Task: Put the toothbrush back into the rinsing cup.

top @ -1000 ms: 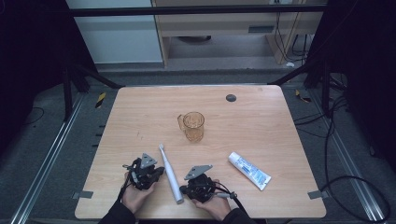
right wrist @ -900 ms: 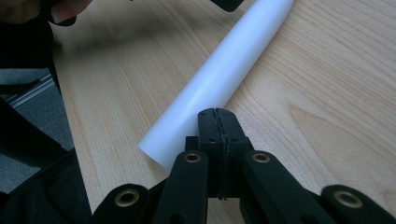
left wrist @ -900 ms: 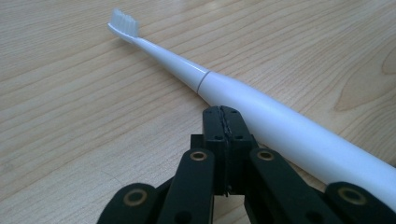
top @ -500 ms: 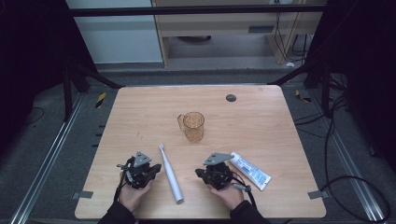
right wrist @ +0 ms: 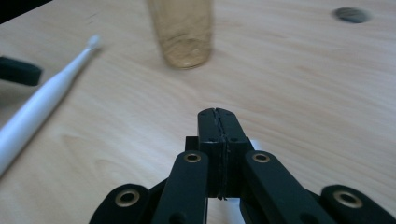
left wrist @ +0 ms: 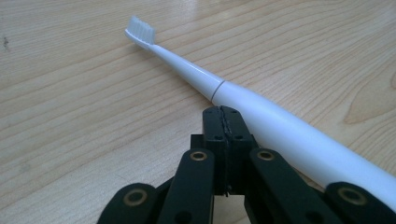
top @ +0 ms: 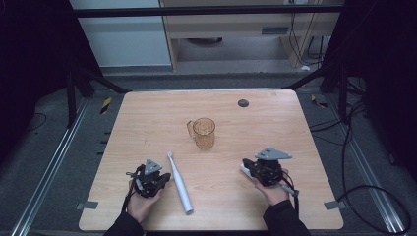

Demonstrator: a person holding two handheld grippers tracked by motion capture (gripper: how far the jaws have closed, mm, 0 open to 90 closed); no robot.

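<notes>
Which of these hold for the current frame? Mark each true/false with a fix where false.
1. The white electric toothbrush lies flat on the light wooden table. True.
2. The left tool is clamped on the toothbrush. False: its jaws are shut on nothing, beside the handle.
3. The amber translucent plastic mug stands upright near the table's middle. True.
4. The right tool is wide open. False: its jaws are pressed together.
5. The toothbrush stands in the mug. False: it lies on the table, apart from the mug.
</notes>
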